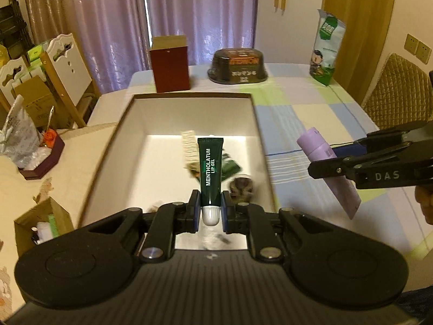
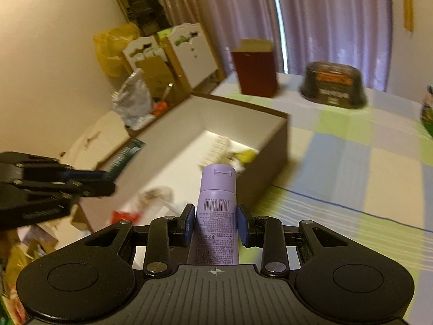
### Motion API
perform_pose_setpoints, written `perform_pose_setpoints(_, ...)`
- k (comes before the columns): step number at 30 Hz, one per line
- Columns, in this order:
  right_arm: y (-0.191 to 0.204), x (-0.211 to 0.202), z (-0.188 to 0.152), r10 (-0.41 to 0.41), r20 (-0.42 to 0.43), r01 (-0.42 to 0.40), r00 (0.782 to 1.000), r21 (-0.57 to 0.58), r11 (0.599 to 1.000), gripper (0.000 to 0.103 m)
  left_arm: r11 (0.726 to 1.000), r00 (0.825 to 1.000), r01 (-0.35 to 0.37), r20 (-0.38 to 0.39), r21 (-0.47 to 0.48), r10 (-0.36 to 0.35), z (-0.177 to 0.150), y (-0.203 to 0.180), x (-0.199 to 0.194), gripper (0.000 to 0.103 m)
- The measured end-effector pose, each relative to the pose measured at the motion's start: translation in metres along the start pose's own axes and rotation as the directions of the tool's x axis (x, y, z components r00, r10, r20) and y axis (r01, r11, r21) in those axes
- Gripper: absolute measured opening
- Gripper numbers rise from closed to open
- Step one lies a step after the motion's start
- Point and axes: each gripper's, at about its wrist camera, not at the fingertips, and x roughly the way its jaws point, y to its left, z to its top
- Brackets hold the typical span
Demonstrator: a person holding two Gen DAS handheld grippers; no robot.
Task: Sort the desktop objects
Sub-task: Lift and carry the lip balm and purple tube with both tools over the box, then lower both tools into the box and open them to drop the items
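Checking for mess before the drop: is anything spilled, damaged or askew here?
Nothing stands out. The green lip gel tube and purple tube look intact, each gripped; the box sits upright.

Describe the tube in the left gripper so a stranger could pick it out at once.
Start at the open white-lined box on the checked tablecloth. Above its near end, the left gripper grips a slim dark green tube just above its white ribbed cap, with the cap toward the camera. Its white "MENTHOLATUM LIP GEL" lettering separates it from the fatter lilac tube in the right gripper.
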Motion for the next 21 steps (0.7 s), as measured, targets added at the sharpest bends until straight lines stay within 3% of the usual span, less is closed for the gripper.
perform_pose_setpoints(9,0.039,0.057,0.033,0.005,-0.012,-0.005,1.000,0.010,1.000,0.032,0.999,0.999,0.011,-0.040,0.040,-0.010,0.012,0.046,0.034,0.012)
perform_pose_setpoints(21,0.032,0.145,0.047,-0.050,-0.150,0.063,0.987,0.084,0.995,0.032,0.993,0.986,0.044,-0.166,0.111,-0.026,0.029,0.085,0.117,0.012)
